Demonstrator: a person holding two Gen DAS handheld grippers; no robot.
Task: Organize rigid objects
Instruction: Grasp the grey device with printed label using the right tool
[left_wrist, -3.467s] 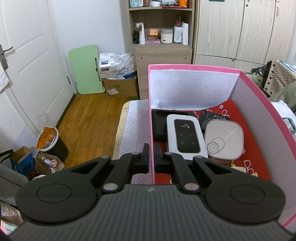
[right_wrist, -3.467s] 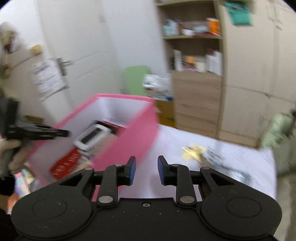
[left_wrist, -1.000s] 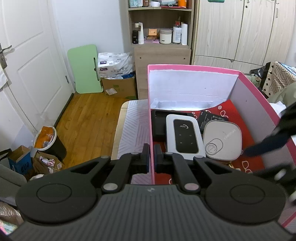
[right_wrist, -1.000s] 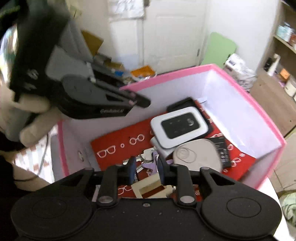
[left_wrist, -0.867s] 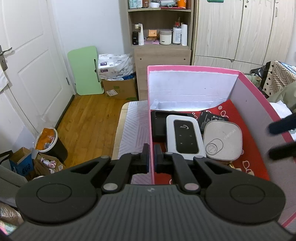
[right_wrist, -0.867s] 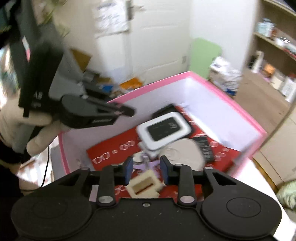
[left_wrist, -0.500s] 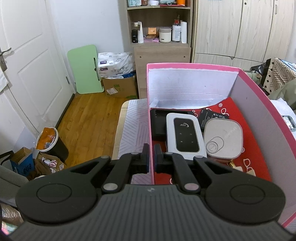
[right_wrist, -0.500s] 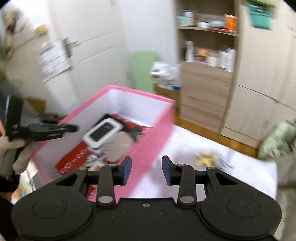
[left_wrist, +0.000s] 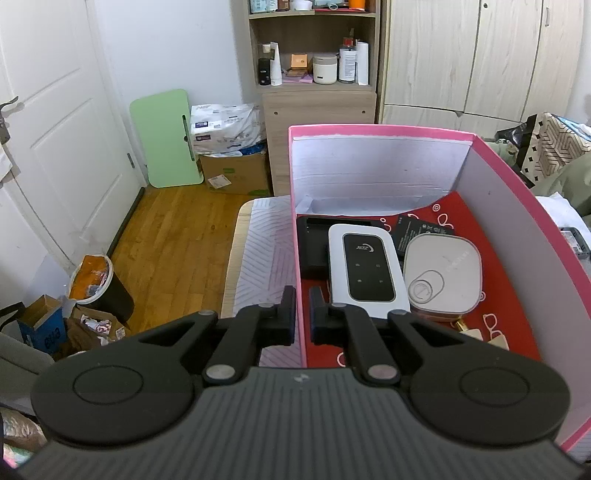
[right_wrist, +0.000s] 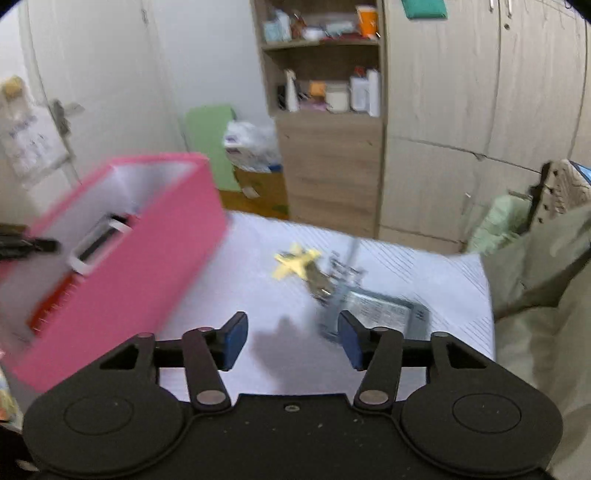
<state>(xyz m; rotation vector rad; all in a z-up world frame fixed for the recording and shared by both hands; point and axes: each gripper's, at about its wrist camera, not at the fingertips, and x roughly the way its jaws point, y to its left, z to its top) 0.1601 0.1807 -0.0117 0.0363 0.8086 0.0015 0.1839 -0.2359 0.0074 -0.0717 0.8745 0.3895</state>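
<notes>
Now: right gripper (right_wrist: 291, 341) gaping, empty, jaws just widened | grey case (right_wrist: 380, 314) at one o'clock (blurred) | left gripper (left_wrist: 302, 319) clamps box (left_wrist: 299, 236) wall.

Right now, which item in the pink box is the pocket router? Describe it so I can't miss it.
Find the pink box on the striped white tabletop. On its red floor, nearest the wall the left tool clamps, lies the pocket router. It is the only white slab with a black glossy face; the neighbour on its other side is plain grey-white.
</notes>
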